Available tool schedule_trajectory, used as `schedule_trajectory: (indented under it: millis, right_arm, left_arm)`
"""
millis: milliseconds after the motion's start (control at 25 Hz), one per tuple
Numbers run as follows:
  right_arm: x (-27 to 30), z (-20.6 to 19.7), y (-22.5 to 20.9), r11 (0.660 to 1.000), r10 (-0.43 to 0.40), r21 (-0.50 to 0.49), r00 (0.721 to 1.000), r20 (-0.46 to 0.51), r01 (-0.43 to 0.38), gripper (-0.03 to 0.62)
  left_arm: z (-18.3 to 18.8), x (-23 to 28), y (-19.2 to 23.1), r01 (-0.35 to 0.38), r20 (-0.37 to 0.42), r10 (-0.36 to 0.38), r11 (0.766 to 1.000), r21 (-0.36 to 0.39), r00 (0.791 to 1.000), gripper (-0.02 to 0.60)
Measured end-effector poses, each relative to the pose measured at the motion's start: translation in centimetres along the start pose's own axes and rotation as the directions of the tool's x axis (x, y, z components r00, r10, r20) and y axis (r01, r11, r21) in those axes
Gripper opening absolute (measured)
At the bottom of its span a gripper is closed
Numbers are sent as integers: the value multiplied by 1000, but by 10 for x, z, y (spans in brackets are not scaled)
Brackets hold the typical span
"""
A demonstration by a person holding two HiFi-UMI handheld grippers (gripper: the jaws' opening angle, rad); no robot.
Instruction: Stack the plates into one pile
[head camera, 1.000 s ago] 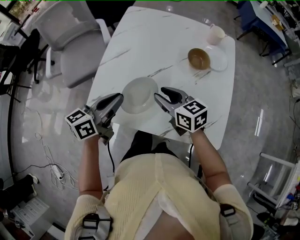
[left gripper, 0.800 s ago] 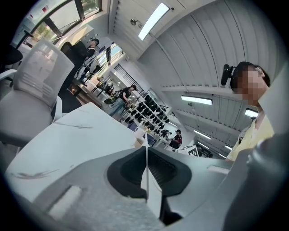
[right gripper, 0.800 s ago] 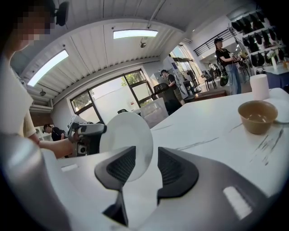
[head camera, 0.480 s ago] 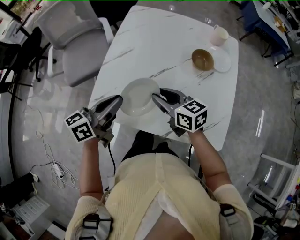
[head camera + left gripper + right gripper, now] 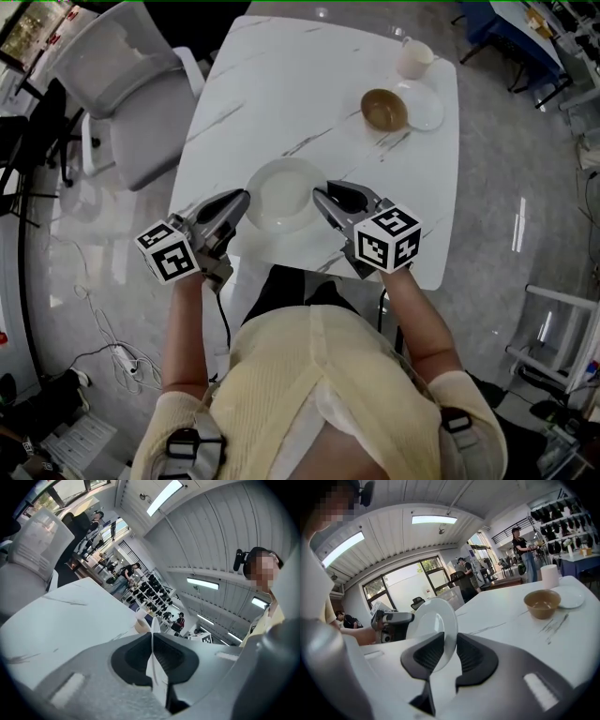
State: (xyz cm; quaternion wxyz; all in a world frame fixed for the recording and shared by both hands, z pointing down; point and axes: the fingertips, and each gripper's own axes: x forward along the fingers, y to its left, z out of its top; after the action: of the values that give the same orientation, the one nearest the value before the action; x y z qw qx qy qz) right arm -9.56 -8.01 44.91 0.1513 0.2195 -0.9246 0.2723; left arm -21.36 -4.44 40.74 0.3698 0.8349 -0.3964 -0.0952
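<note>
A large white plate [image 5: 284, 194] is over the near part of the marble table [image 5: 309, 84]. My left gripper [image 5: 242, 200] is shut on its left rim; in the left gripper view the plate [image 5: 153, 660] shows edge-on, pinched between the pads of the left gripper [image 5: 152, 639]. My right gripper [image 5: 319, 195] is at the right rim. Its jaws have just been closing with the rim of the plate [image 5: 436, 620] between them, and a gap still shows beside one pad of the right gripper [image 5: 446, 653]. A smaller white plate [image 5: 422, 105] lies at the far right.
A brown bowl [image 5: 384, 110] stands against the small plate, with a white cup [image 5: 412, 58] behind them; the bowl [image 5: 542, 603] also shows in the right gripper view. A grey chair [image 5: 122, 94] stands left of the table. People and shelves are far behind.
The right gripper's jaws have narrowed around the plate's right rim. The left gripper keeps its grip on the left rim. The head camera has shifted a little.
</note>
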Motion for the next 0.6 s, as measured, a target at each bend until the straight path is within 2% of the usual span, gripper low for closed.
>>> schedule_trajectory:
  millis: [280,600]
  right_arm:
    - [-56,-12,-40,983,-174,64,984,28,172,91]
    - [-126,-40,-77,914,-377,182,925,43,363,91]
  left_arm:
    - [-22,63,-20,76,-117,-73,997,23,990,11]
    - [-59,132,-49,177,-274,-159,983,40,948,15]
